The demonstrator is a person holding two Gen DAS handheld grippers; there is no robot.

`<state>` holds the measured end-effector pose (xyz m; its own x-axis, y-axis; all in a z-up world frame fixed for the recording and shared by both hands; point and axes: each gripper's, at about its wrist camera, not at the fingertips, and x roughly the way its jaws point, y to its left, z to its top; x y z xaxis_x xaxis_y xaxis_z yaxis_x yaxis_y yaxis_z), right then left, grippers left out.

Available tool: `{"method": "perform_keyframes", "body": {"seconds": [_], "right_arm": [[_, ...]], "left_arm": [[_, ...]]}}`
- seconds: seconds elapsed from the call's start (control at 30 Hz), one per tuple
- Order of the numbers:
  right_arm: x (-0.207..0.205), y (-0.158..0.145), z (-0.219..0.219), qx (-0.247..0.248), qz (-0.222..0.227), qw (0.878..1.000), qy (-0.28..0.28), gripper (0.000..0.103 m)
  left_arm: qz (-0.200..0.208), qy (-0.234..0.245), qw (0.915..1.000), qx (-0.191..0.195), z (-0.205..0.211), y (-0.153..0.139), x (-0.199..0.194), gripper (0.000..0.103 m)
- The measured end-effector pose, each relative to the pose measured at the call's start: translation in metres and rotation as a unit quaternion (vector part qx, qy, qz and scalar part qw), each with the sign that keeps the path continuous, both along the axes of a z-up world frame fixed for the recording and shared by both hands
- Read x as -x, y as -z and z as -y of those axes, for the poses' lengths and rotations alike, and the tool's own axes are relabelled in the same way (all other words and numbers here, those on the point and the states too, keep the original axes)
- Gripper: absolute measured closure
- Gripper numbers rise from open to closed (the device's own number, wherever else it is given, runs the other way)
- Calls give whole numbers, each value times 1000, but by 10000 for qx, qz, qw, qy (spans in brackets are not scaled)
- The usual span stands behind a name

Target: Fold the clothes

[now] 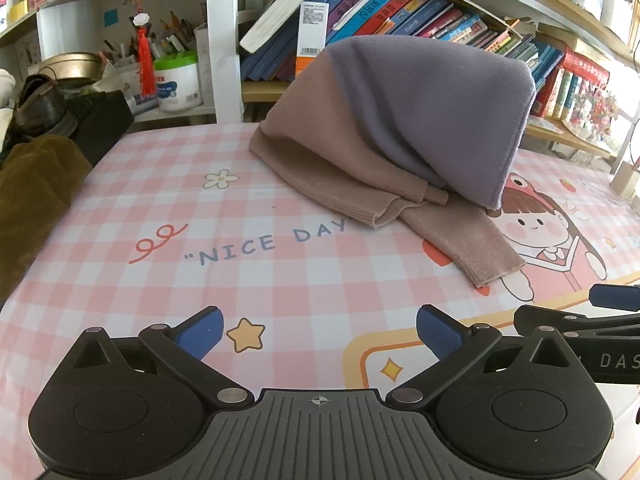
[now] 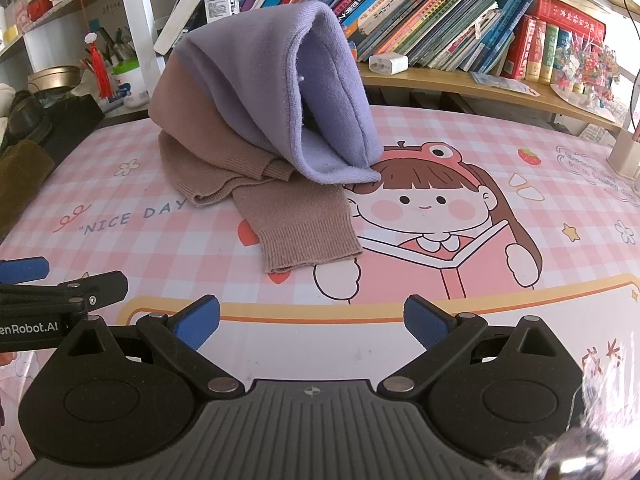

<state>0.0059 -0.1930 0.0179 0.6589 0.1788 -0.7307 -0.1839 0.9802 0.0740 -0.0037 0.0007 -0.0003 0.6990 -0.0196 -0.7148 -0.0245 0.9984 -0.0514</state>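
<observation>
A two-tone sweater [image 1: 384,128], purple above and tan below, sits heaped on the pink checked table mat [image 1: 160,280], propped up against the row of leaning books [image 1: 384,12] on the shelf behind it. The purple half stands up like a little tent (from the right wrist view its open hem faces the camera, showing the hollow inside), while the tan half slumps on the mat at its foot. One tan sleeve [image 2: 304,228] runs out from the sweater toward the cameras, lying flat with its ribbed cuff nearest, just beside the cartoon girl [image 2: 424,208] printed on the mat. The words "NICE DAY" [image 1: 256,244] lie to the left of the sweater's tan edge.

The left gripper [image 1: 318,334] is well short of the sweater, low over the mat, its blue-padded fingers spread wide with nothing between them. The right gripper [image 2: 312,320] hovers likewise in front of the sweater, fingers parted and empty, near the sleeve cuff but not touching it. The two grippers sit side by side, each one's edge showing in the other's view.
</observation>
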Motion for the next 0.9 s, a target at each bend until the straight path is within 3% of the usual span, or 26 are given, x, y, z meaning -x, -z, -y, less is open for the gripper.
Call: {"method": "perform_keyframes", "body": {"seconds": [0.9], "right_arm": [[-3, 0, 13, -62, -86, 9999, -79, 4]], "left_arm": [[-193, -198, 9995, 176, 6, 1, 1, 0]]}}
